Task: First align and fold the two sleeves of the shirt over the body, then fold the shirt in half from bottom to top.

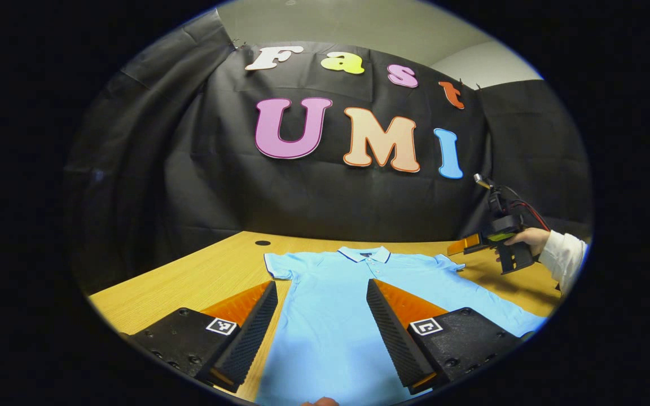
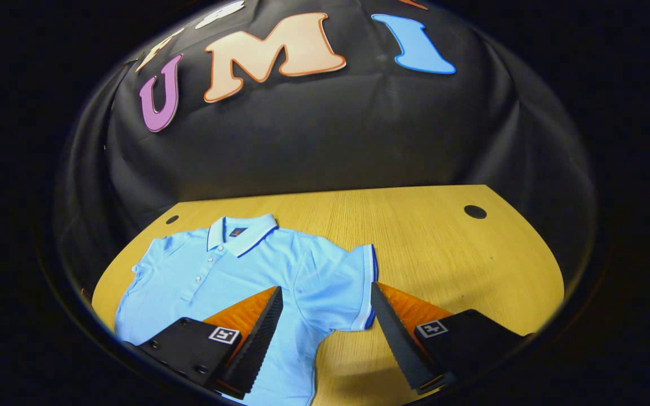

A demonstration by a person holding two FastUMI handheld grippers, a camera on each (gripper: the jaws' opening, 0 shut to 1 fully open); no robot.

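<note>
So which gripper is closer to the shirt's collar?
Probably the right. The right gripper hovers open beside the shirt's shoulder, level with the collar. The left gripper, also open, sits back over the shirt's lower body.

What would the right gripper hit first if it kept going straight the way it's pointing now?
Most likely the shirt's sleeve: it lies right between the open fingers of the right gripper, flat on the table. How far above the cloth the gripper is, I can't tell.
</note>
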